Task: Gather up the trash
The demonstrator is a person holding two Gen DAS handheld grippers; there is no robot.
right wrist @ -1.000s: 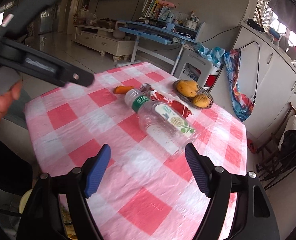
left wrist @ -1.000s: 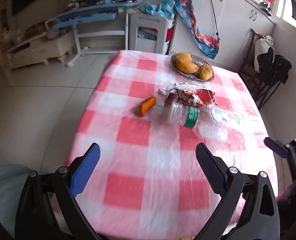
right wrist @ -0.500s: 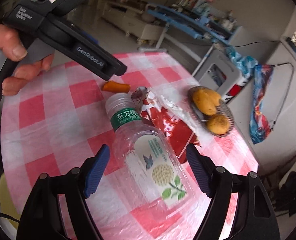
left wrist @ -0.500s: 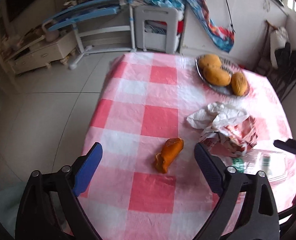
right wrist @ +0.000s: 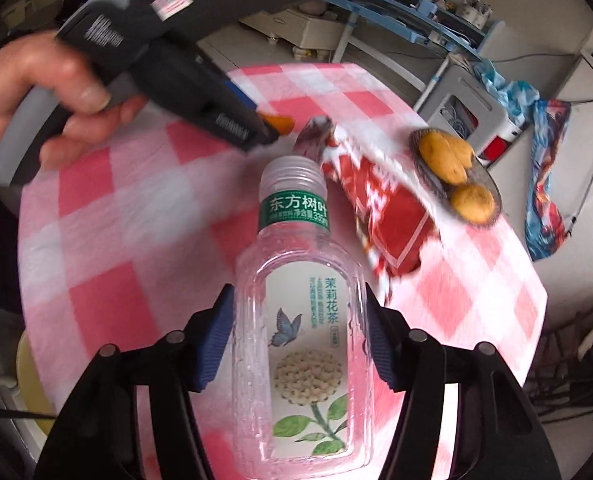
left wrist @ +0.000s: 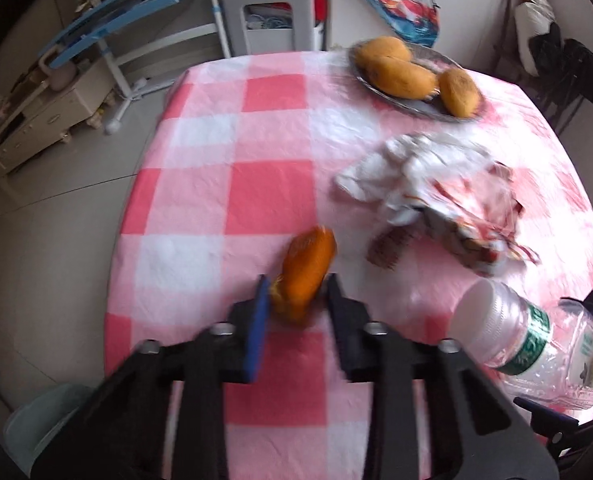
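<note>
An orange peel (left wrist: 306, 268) lies on the pink checked table (left wrist: 216, 200). My left gripper (left wrist: 296, 300) is closing, and both pads touch the peel's near end; in the right wrist view a hand holds that gripper (right wrist: 264, 132) at the peel (right wrist: 282, 123). A clear plastic bottle (right wrist: 296, 320) with a green neck band lies between the closing jaws of my right gripper (right wrist: 298, 320), and both blue pads press its sides. The bottle (left wrist: 528, 344) also shows at the left wrist view's right edge. A crumpled red wrapper (left wrist: 468, 216) and a white tissue (left wrist: 396, 164) lie behind.
A metal dish (left wrist: 416, 106) with three mangoes sits at the table's far side. A white chair (left wrist: 272, 12) and a blue desk (left wrist: 136, 4) stand beyond the table. A pale bin (left wrist: 36, 420) is on the floor near the table's left edge.
My left gripper came forward and down to the orange peel and closed around it. My right gripper moved over the bottle and narrowed onto its sides.
</note>
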